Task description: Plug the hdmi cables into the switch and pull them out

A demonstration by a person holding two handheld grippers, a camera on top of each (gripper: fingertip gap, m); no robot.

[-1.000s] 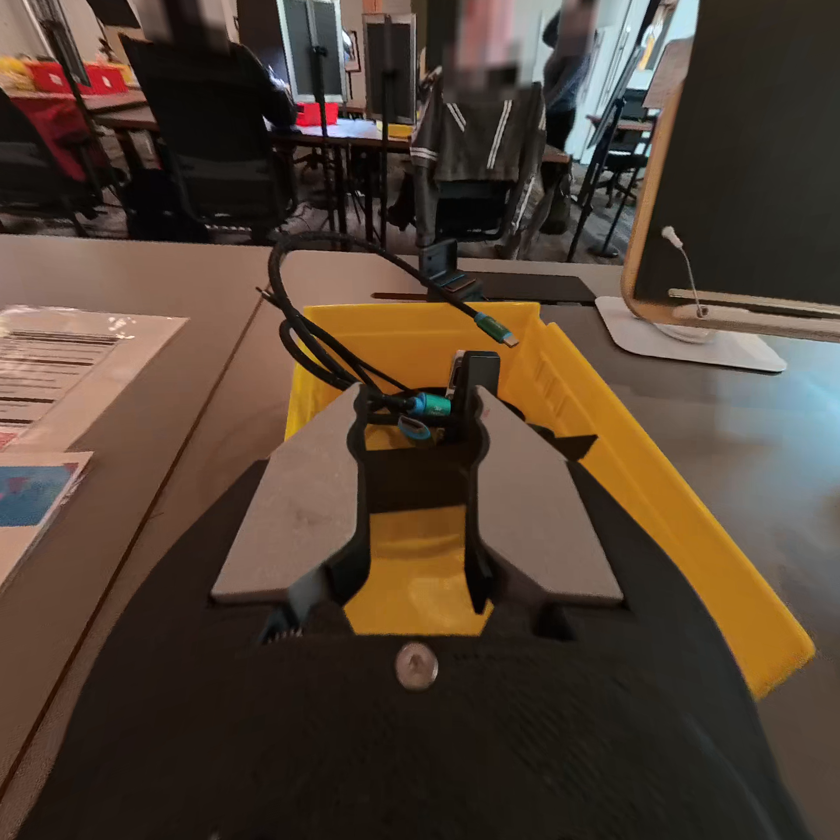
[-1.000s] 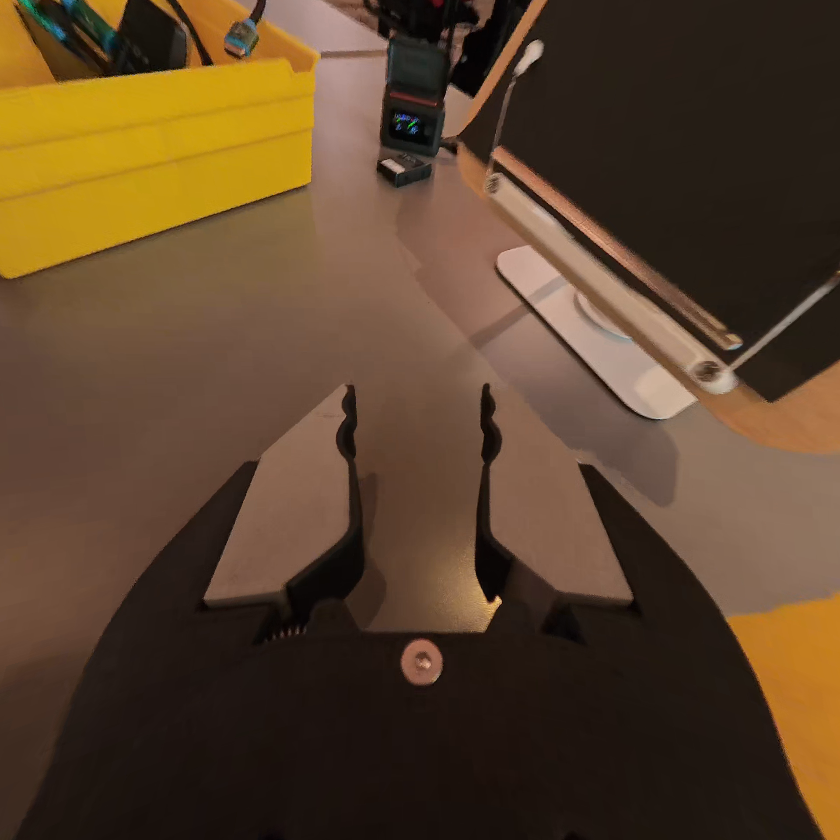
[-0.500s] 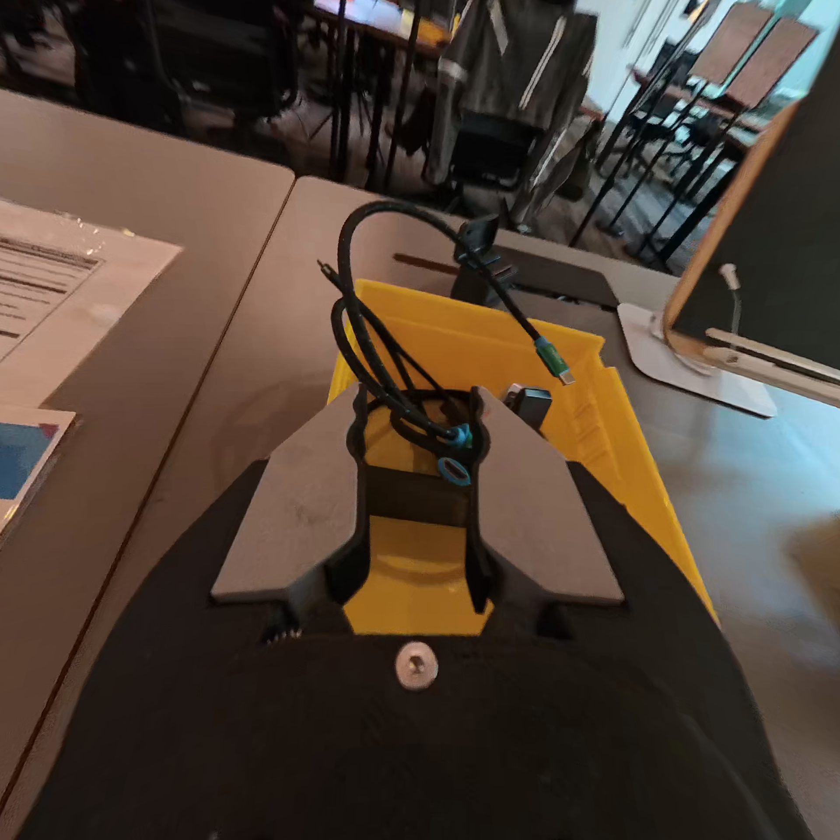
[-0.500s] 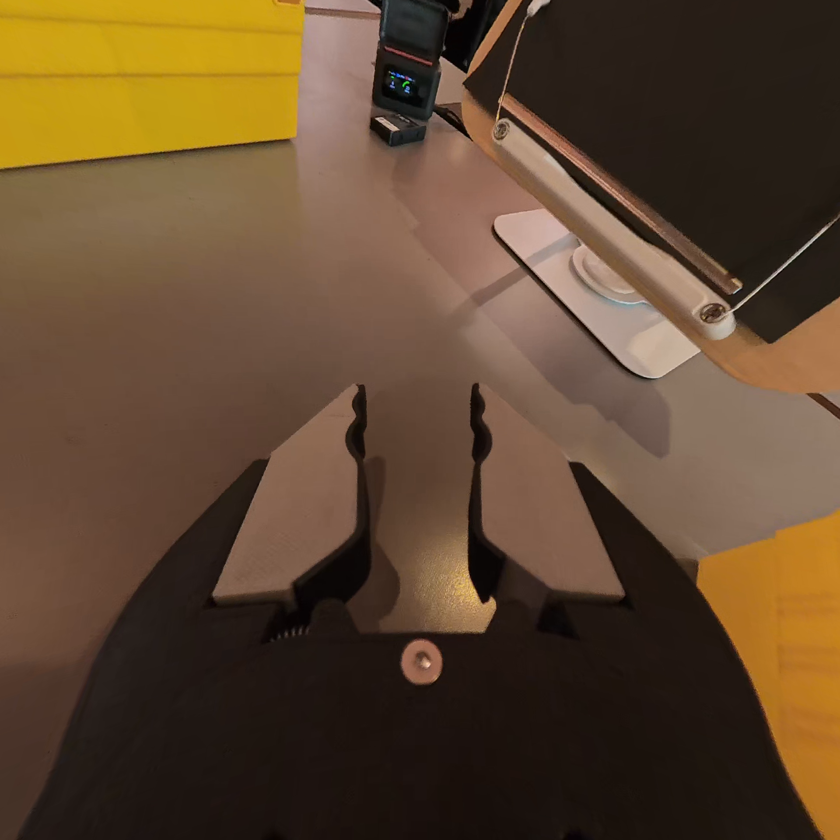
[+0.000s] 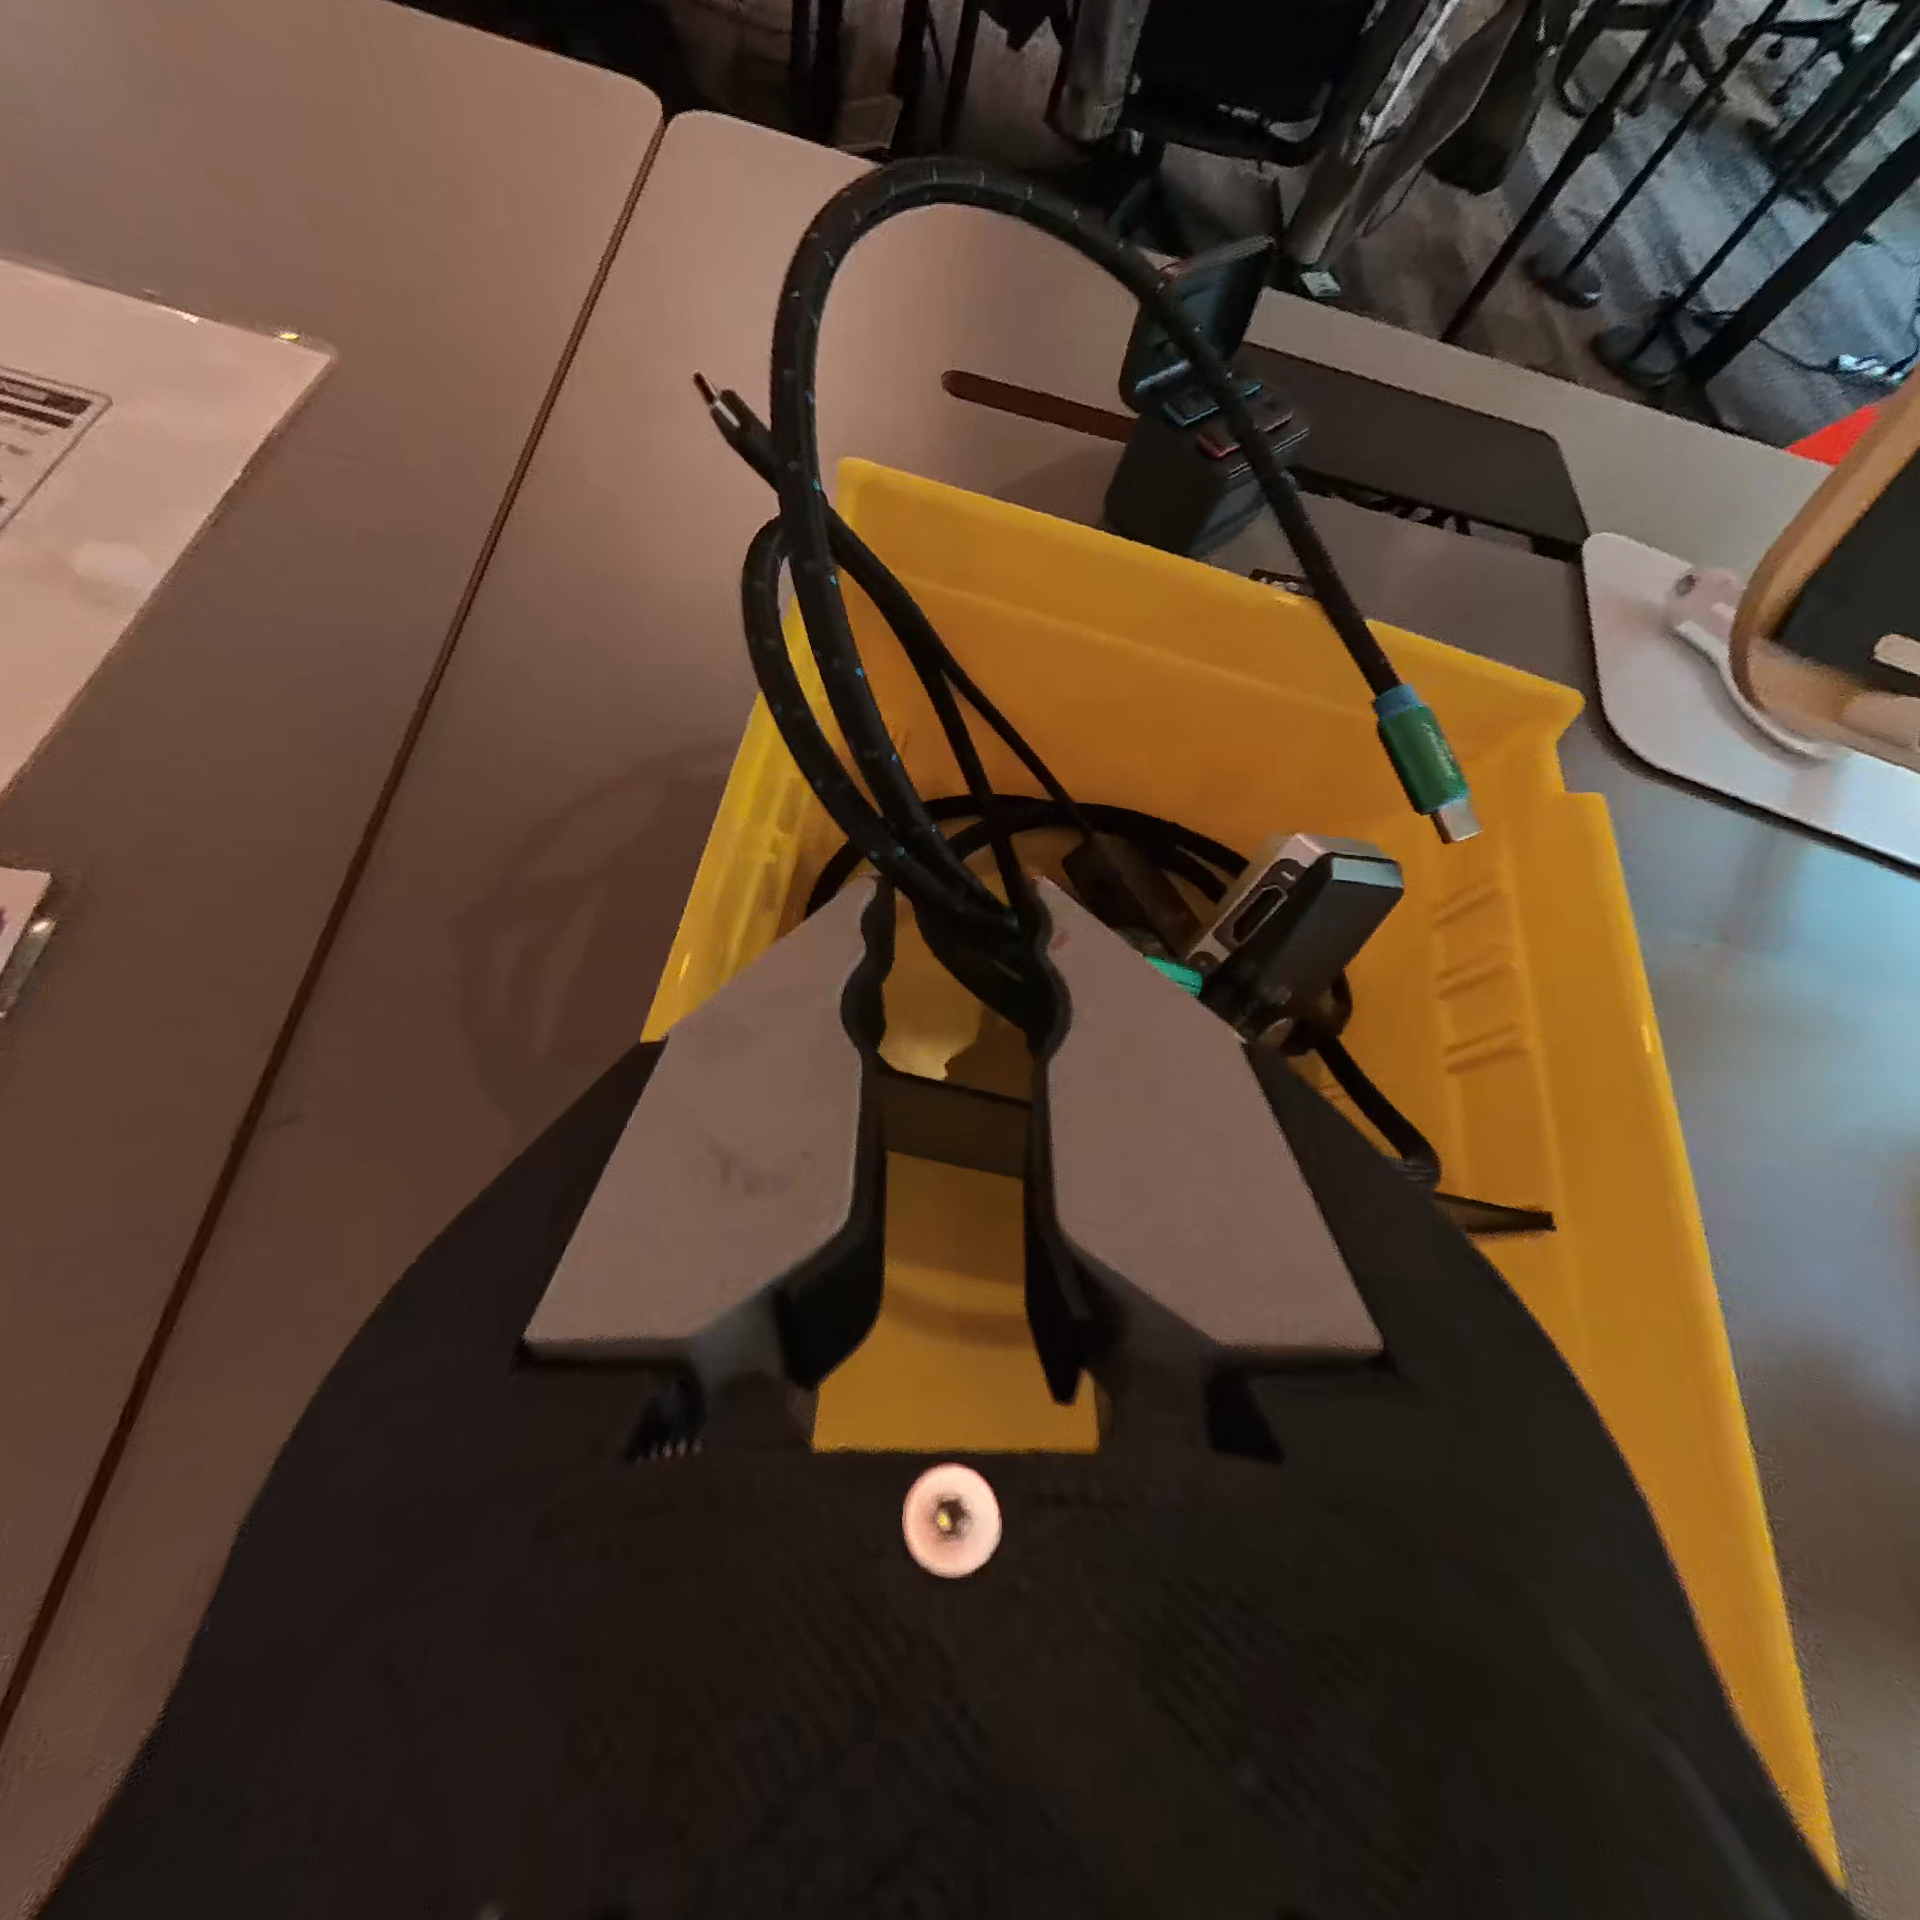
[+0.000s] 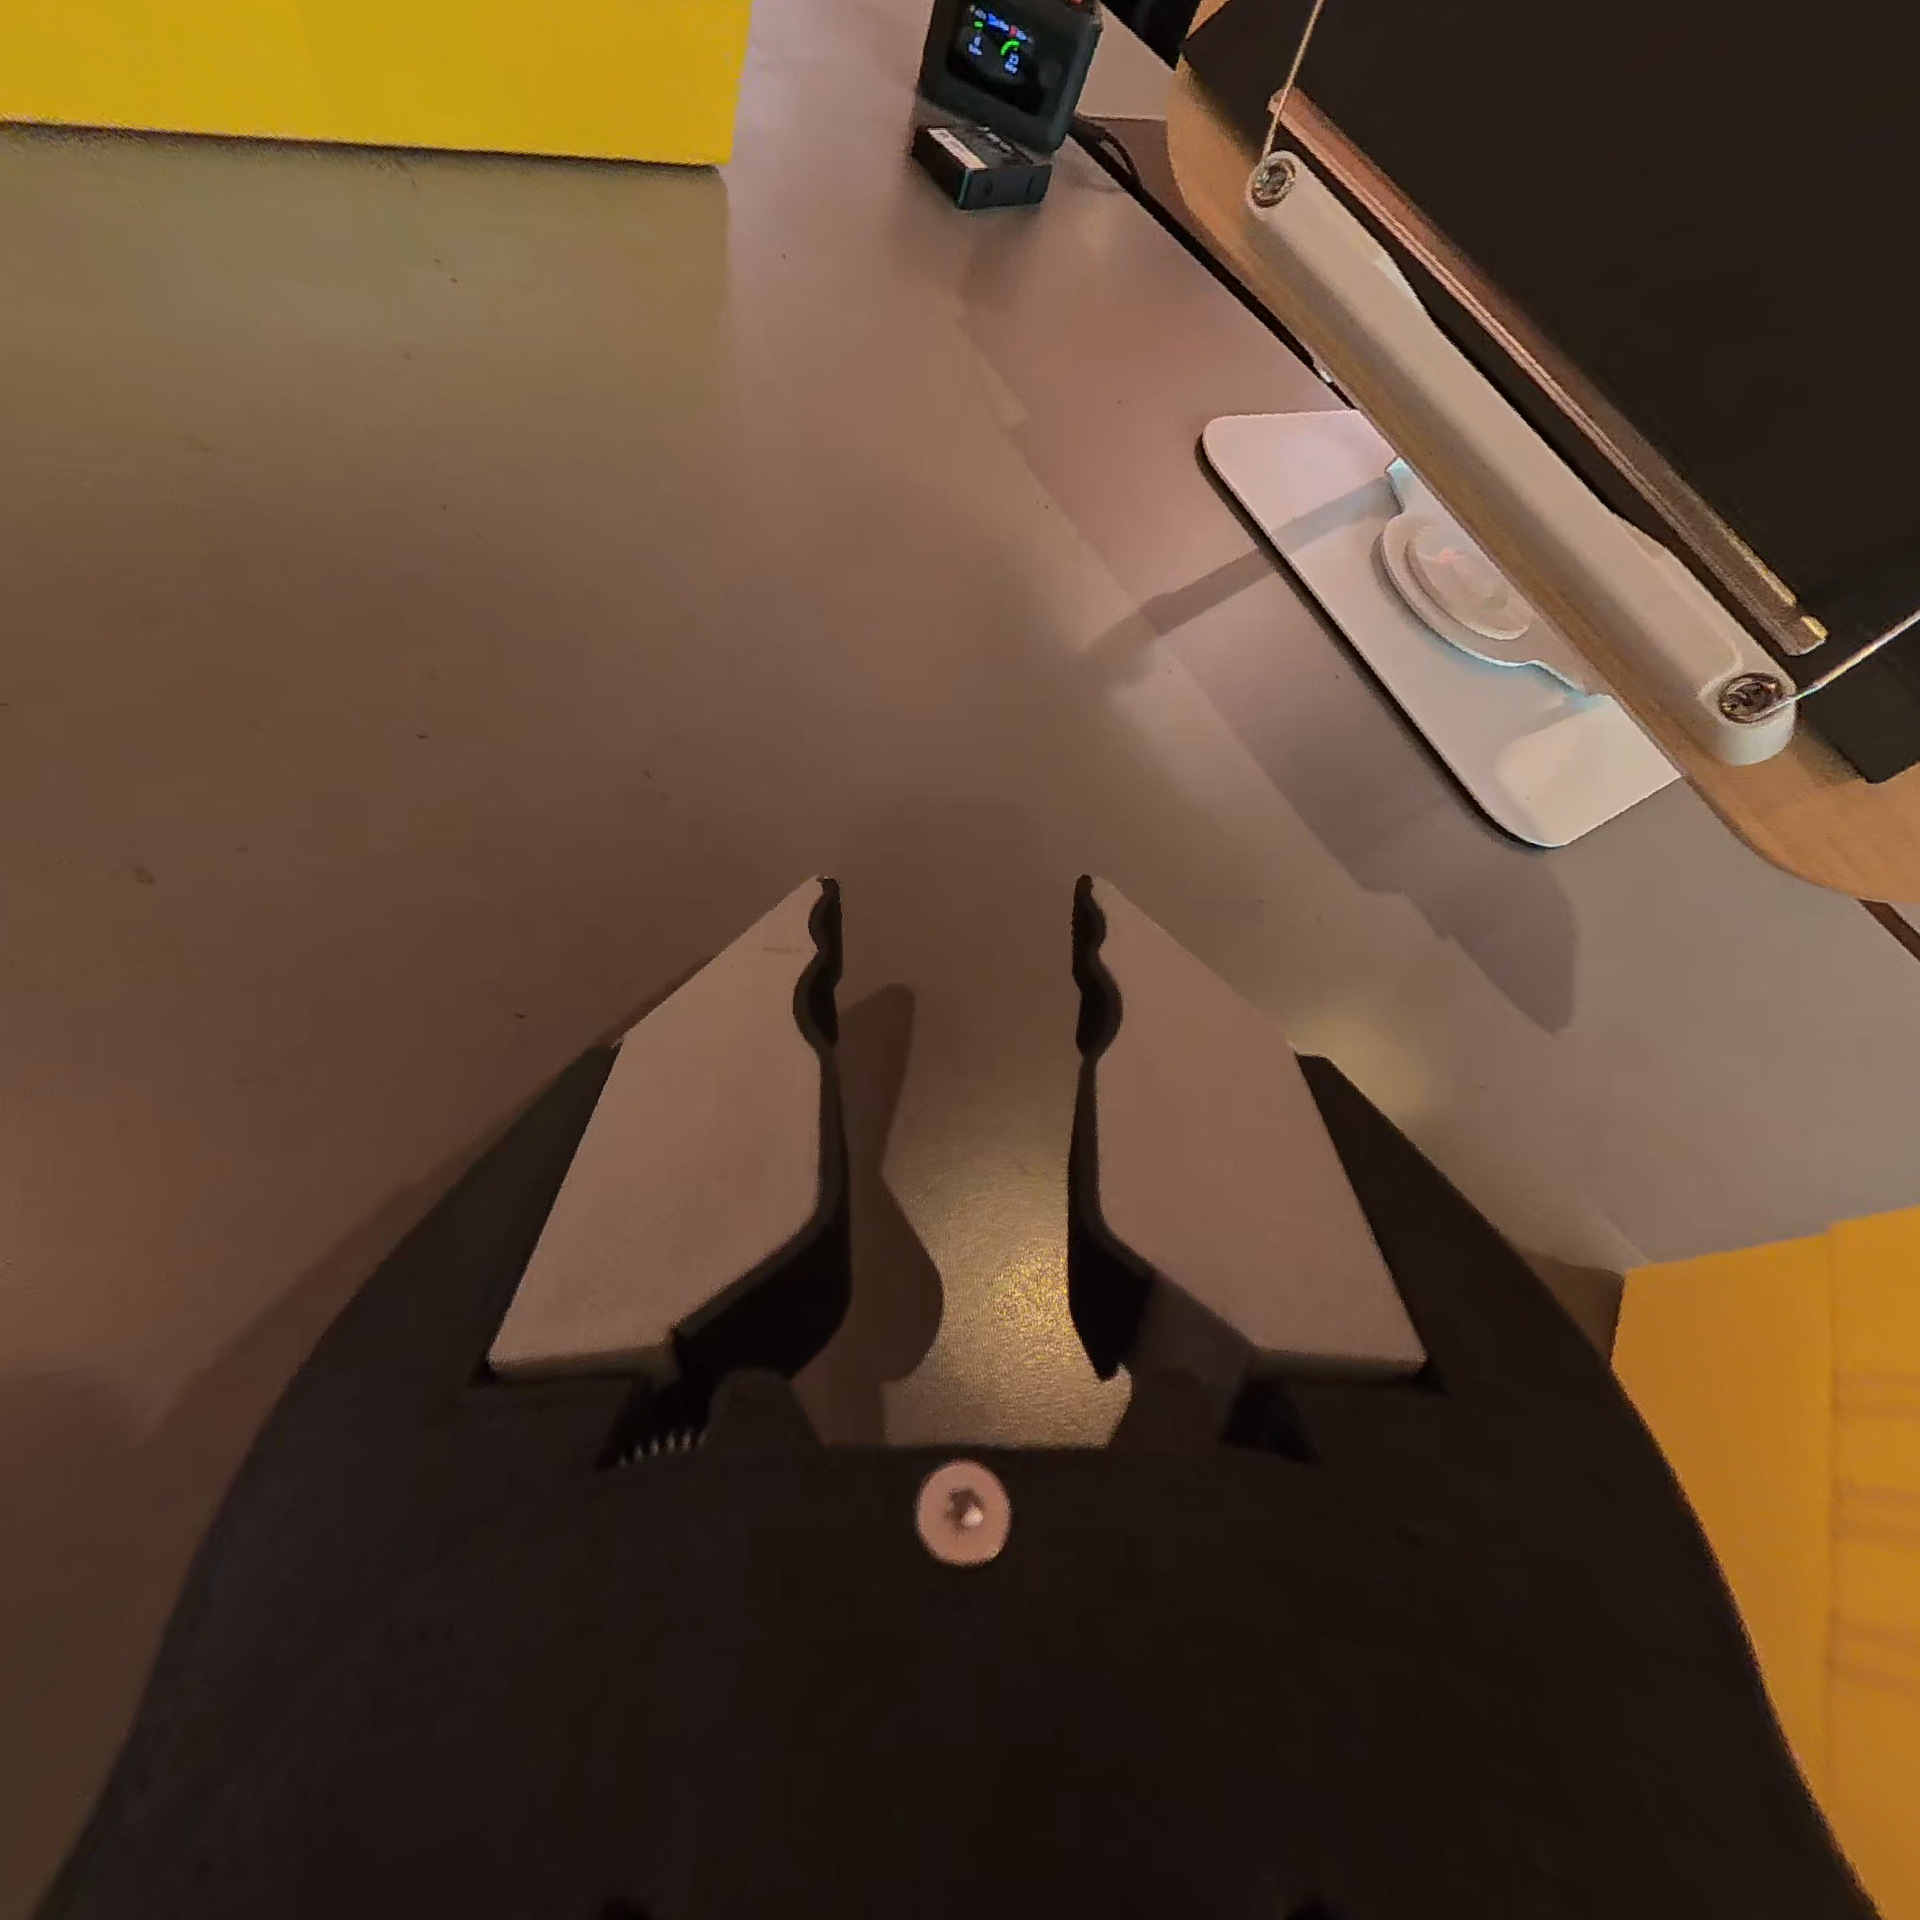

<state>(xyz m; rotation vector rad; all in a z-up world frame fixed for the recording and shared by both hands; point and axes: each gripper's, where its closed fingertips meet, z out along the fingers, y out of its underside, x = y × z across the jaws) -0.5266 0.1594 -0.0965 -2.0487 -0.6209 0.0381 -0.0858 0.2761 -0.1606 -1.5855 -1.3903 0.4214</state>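
A yellow bin [image 5: 1143, 644] holds a tangle of black braided cables [image 5: 831, 665] and a small grey-black switch [image 5: 1288, 925] with a port facing up. One cable arches out of the bin and ends in a green plug [image 5: 1425, 758] that hangs over the far rim. My left gripper [image 5: 956, 904] is over the bin, its jaws narrowed around the cable bundle at the tips. My right gripper [image 6: 956, 894] is open and empty, low over the bare grey table, to the right of the bin [image 6: 364, 73].
A black panel with a wooden rim stands on a white base [image 6: 1382, 582] at the right. A small black device with a lit screen [image 6: 1008, 52] and a black block [image 6: 982, 171] sit behind the bin. Papers [image 5: 125, 436] lie at the left. Another yellow surface [image 6: 1787, 1507] is at the lower right. Spacing between my two grippers at the tips: around 45 centimeters. The left gripper is farther from the white base [image 6: 1382, 582], some 50 centimeters, than the right, some 30 centimeters. My left wrist view [image 5: 1763, 739] looks at it from another angle.
My left gripper has tilted down into the bin and its jaws have narrowed around the cables. My right gripper has drifted forward and right over the table, its jaws slightly narrower.
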